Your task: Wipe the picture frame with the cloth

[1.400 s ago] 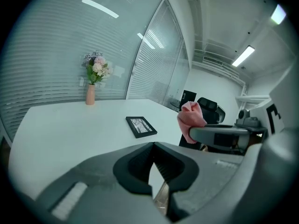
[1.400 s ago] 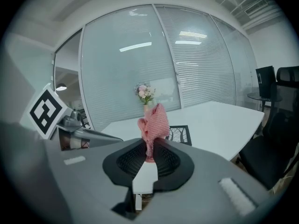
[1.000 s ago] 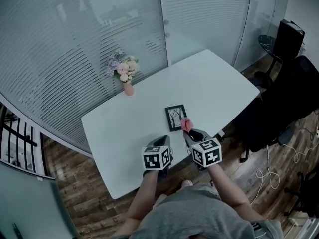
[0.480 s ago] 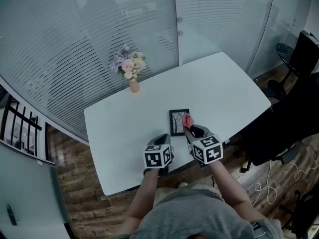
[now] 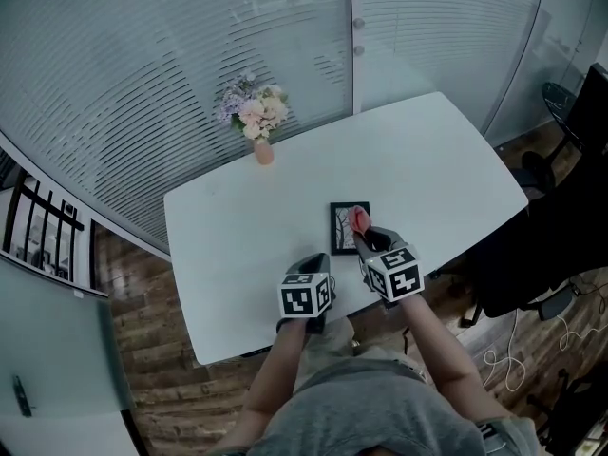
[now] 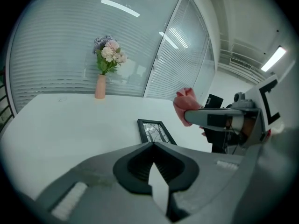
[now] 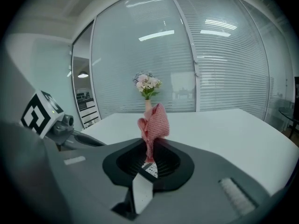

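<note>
Take the picture frame (image 5: 344,226) as the middle of the dial, with the glass wall (image 5: 237,46) at twelve. The white table (image 5: 427,169) lies bare from twelve round to three and again at nine, so there is flat room to come in from either side. Only a vase of flowers (image 5: 262,148) stands on it, between ten and eleven, well apart from the frame. The right gripper (image 5: 361,233), clamped on the red cloth (image 5: 358,218), hangs over the frame's right edge. The left gripper (image 5: 316,262) sits near at seven. Past the table at three, a black chair (image 5: 532,245) crowds the edge.
</note>
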The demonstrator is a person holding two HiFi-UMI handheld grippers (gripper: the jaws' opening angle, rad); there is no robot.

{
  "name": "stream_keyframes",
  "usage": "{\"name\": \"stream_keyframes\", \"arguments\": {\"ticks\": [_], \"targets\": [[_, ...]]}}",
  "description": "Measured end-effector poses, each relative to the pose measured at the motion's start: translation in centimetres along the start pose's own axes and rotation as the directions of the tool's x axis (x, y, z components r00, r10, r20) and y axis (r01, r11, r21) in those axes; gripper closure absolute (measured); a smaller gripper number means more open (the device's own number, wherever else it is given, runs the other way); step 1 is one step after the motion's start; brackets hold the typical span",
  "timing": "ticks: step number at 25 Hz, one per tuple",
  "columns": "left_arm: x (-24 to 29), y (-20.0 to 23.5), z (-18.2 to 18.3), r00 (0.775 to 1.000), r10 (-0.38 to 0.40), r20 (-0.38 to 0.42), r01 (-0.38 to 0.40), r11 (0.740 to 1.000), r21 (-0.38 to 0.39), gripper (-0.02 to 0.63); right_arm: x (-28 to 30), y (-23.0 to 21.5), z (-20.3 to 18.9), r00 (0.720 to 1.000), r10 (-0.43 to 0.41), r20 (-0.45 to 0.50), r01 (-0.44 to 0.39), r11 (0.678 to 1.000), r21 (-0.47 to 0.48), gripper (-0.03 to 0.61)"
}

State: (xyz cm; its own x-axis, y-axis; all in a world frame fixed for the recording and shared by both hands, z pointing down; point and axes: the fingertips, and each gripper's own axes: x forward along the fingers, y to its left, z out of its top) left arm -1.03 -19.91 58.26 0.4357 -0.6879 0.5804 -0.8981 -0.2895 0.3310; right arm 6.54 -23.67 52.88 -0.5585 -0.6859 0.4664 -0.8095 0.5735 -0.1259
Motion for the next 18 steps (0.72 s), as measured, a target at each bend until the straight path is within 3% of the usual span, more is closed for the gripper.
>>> {"name": "stream_keyframes", "arguments": {"ticks": [7,18], "targets": [[2.1,0.6,0.4,1.0,-0.022,-0.022,0.022,1.0,-0.006,0.612,2.6,-1.2,0.1,0.999,0.001,-0.041,-0.003,0.999,-0.036,0.535],[5.0,1.1,-0.5,0.988,-0.087,-0.124,0.088,0.996,-0.002,0.612,7.9,-2.3,0.3,0.992,0.014,-0.124,-0.029,0.993,-0.118,0.535]]}}
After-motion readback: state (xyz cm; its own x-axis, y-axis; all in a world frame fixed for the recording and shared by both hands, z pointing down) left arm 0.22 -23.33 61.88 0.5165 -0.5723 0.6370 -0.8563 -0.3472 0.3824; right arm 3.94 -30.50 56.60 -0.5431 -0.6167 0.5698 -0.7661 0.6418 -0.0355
